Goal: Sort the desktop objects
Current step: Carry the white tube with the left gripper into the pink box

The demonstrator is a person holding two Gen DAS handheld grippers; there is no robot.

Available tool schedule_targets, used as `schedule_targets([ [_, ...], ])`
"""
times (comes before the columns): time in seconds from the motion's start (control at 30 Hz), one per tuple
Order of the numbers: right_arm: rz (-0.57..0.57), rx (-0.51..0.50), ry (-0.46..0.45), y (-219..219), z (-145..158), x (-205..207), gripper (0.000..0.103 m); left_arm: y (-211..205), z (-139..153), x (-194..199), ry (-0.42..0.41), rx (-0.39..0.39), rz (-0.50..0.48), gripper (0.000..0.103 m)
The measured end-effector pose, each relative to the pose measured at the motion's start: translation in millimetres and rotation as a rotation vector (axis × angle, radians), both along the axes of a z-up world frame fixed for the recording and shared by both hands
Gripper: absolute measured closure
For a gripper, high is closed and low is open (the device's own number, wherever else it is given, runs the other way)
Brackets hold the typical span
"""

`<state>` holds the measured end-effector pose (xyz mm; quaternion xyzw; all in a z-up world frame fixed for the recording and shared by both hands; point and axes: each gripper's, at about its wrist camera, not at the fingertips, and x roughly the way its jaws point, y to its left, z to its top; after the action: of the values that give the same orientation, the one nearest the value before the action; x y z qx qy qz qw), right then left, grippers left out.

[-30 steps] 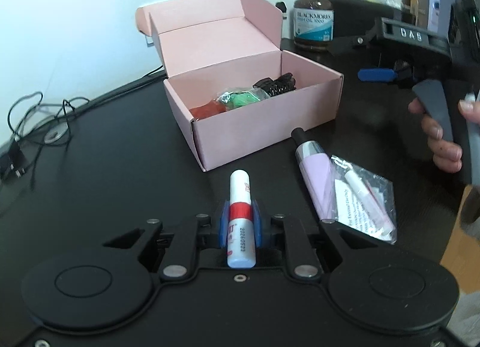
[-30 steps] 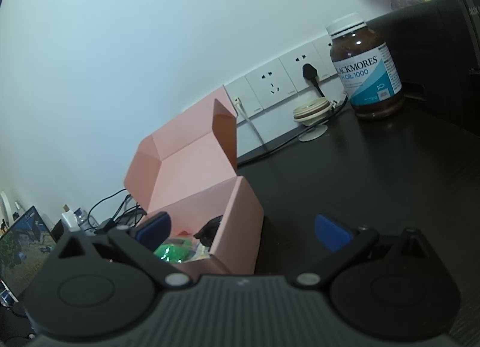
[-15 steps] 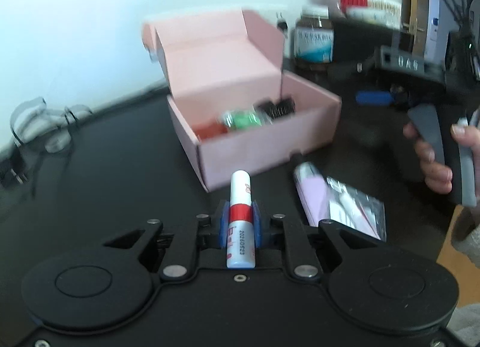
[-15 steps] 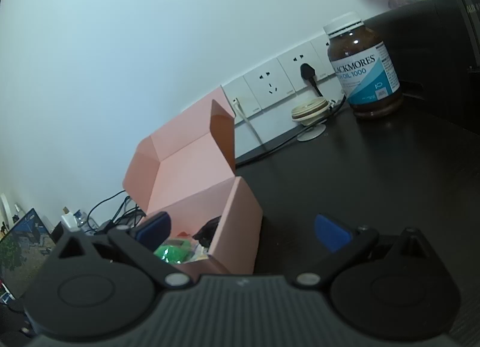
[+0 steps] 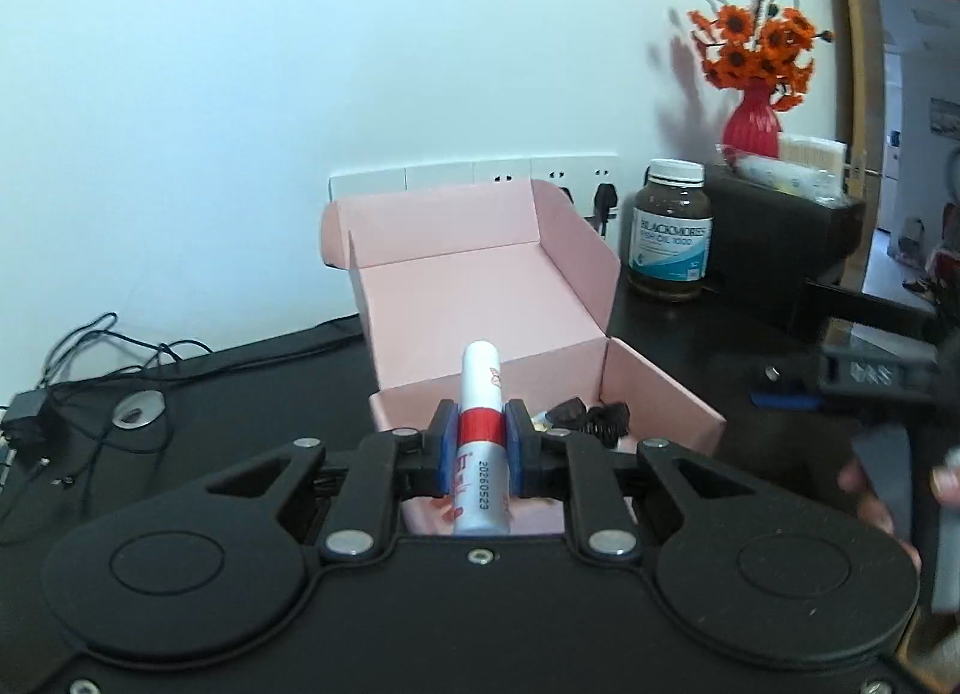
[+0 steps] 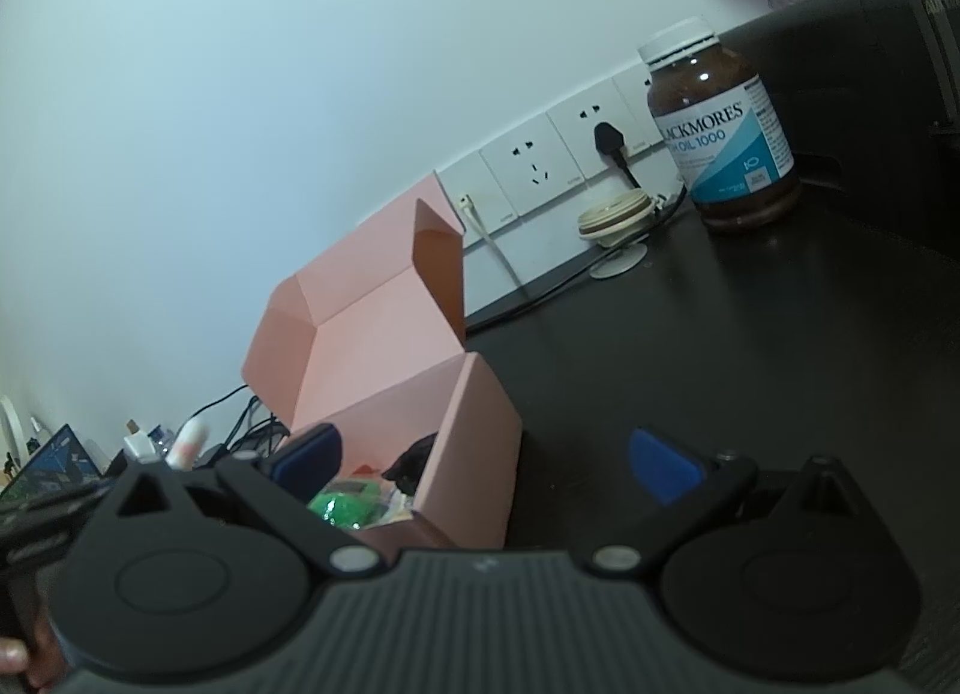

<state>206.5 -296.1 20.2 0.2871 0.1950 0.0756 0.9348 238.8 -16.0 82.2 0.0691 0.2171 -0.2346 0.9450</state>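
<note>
Tube (image 5: 480, 442), white with a red band, is clamped in our left gripper (image 5: 478, 449) over the near edge of the open pink box (image 5: 480, 298); we judge it best carried clear past that wall before letting go, while our right gripper (image 6: 486, 457) stands empty, jaws apart. Legible: "20260523" on the tube; "BLACKMORES", "OIL 1000" on the brown bottle (image 5: 672, 238) at the table's far edge.

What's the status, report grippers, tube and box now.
Left gripper shut on white-and-red tube. Right gripper open, nothing held. Tube above open pink box. Nothing blocks the drop.
</note>
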Motion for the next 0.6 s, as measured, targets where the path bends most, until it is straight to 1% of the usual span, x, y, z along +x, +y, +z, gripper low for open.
schedule_targets([
  [0.1,-0.007,0.02,0.014,-3.0,-1.8,2.0,0.001,-17.8,-11.4,19.8,0.05,0.028,0.039,0.087],
  [0.2,-0.011,0.045,0.032,-6.6,-4.1,3.9,0.001,-29.8,-20.9,31.5,0.068,0.061,0.064,0.087],
  [0.3,-0.007,0.048,0.038,-6.7,-4.5,4.2,0.001,-32.4,-25.6,39.1,0.091,0.085,0.093,0.086],
  [0.4,0.004,0.038,0.038,-4.5,-3.5,5.0,0.001,-29.5,-30.6,43.1,0.098,0.134,0.122,0.086],
  [0.47,0.006,0.028,0.037,-2.8,-2.8,5.1,0.001,-28.2,-33.9,45.6,0.115,0.154,0.128,0.086],
  [0.6,0.007,0.024,0.031,-2.6,-2.5,3.7,0.001,-36.2,-36.3,46.5,0.116,0.205,0.129,0.086],
])
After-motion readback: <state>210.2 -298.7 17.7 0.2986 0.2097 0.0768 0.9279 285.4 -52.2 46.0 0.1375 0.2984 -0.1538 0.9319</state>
